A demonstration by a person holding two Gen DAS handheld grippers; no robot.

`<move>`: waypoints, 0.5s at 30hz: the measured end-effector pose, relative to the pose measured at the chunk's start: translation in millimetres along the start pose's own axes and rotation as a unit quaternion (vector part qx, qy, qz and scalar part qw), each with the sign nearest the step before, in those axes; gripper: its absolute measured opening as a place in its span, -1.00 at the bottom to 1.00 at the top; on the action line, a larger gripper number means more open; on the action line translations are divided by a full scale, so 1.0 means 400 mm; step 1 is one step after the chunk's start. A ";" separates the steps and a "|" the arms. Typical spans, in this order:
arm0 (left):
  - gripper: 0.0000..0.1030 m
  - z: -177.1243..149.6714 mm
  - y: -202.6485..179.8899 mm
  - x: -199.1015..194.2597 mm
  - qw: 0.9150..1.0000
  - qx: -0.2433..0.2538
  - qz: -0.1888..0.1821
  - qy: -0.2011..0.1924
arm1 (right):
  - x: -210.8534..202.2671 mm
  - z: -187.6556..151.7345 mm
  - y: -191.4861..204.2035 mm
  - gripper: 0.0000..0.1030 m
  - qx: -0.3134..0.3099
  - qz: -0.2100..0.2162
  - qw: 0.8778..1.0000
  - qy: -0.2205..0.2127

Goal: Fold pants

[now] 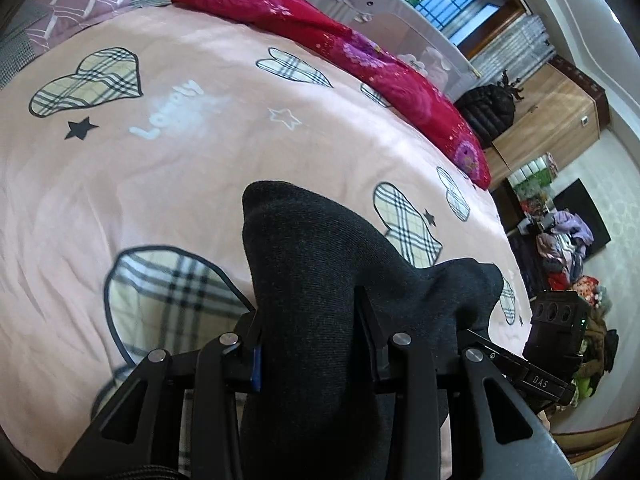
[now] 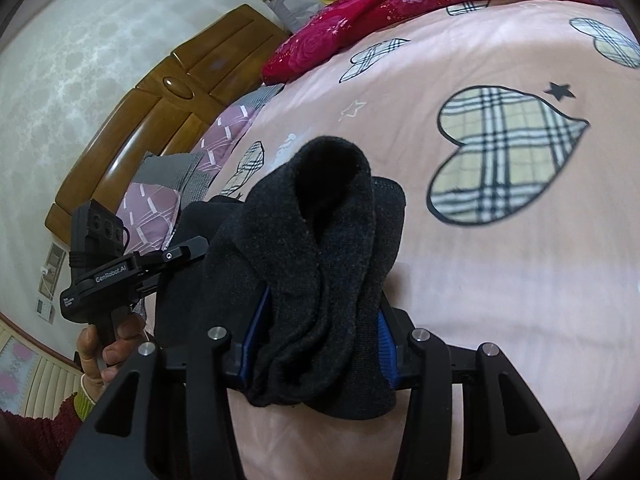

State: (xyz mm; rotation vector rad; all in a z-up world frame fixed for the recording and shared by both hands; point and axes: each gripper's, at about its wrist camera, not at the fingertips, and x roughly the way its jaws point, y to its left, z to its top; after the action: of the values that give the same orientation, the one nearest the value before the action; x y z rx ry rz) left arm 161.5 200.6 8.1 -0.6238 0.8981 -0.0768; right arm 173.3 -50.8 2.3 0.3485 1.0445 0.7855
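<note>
- The step in hand looks like the lift: both tools hold the dark pants up over the pink bed (image 1: pixel 160 184).
- The left tool (image 1: pixel 308 320) is clamped on the pants (image 1: pixel 320 264), and the right tool (image 2: pixel 320 320) is clamped on a bunched part too.
- Next, the 2 tools likely need to spread the pants flat on the bed.
- The pants look soft, thick and fuzzy; the bed cover is smooth with plaid hearts (image 2: pixel 500 152).

Ahead of both views the pink heart-printed bed cover (image 1: pixel 180 168) lies bare and open. A red floral quilt (image 1: pixel 320 40) walls off its far edge, purple patterned pillows (image 2: pixel 224 136) and the wooden headboard (image 2: pixel 168 96) block one end.
</note>
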 end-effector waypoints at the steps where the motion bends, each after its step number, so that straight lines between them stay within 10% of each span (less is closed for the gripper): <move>1: -0.30 0.004 0.005 0.000 1.000 -0.002 0.002 -0.002 | 0.006 0.008 0.000 -0.05 -0.002 0.001 1.000 0.002; 15: -0.30 0.009 0.084 0.051 0.999 -0.026 0.026 0.000 | 0.107 0.045 -0.017 -0.04 -0.005 -0.002 0.999 0.037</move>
State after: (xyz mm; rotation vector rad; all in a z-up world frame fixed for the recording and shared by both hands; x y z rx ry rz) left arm 170.7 223.4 -22.5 -0.6484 0.9174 -0.0070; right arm 203.1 -22.6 -20.3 0.3096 1.1101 0.8052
